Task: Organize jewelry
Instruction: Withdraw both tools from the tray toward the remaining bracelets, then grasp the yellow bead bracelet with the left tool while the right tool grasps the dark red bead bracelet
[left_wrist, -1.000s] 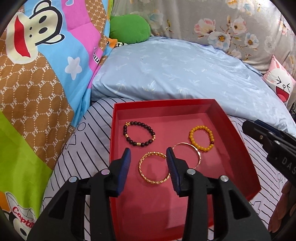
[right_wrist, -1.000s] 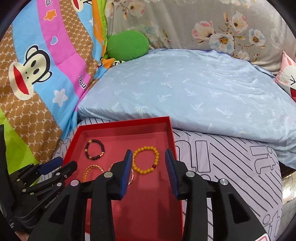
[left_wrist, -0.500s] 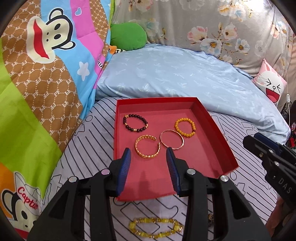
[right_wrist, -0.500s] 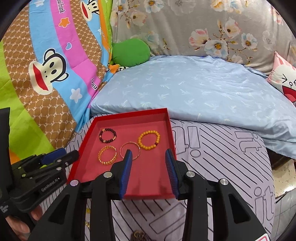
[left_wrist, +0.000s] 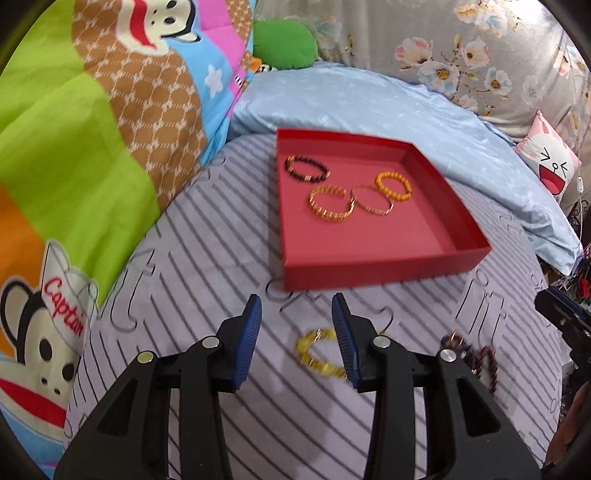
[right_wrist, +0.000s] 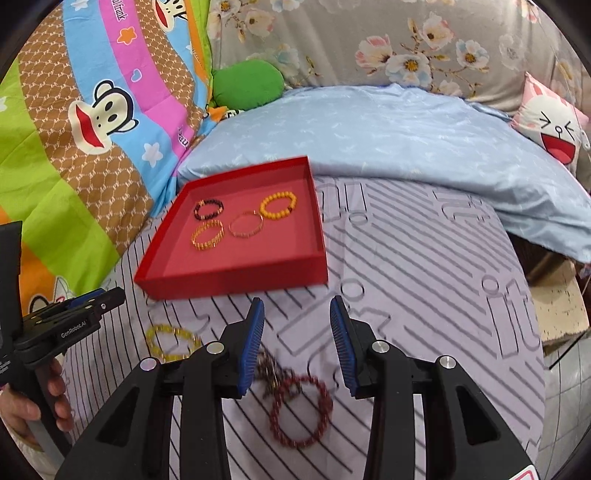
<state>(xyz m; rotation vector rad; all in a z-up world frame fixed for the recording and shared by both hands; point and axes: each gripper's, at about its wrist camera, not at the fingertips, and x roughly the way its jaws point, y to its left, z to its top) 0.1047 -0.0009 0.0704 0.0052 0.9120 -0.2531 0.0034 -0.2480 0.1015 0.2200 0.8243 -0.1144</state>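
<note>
A red tray (left_wrist: 384, 271) (right_wrist: 236, 280) lies on the striped bed sheet. It holds a dark bead bracelet (left_wrist: 306, 170), a twisted gold bangle (left_wrist: 328, 204), a thin bangle (left_wrist: 371, 201) and an orange bead bracelet (left_wrist: 393, 186). On the sheet in front of the tray lie a yellow bracelet (left_wrist: 317, 354) (right_wrist: 171, 343), a dark red bead bracelet (right_wrist: 301, 411) and a brownish tangled one (right_wrist: 271, 371). My left gripper (left_wrist: 296, 306) hovers open over the yellow bracelet. Above the red one, my right gripper (right_wrist: 297, 310) is also open. Neither holds anything.
A pale blue pillow (right_wrist: 388, 140) lies behind the tray. A colourful monkey quilt (left_wrist: 92, 147) rises on the left, with a green cushion (right_wrist: 245, 85) at the back. The bed's edge and a cardboard piece (right_wrist: 557, 295) are at the right. A hand (right_wrist: 22, 406) holds the left gripper.
Both grippers have drawn back from the tray toward the near side of the bed. The tray now looks farther off, and the loose bracelets on the sheet have come into view.
</note>
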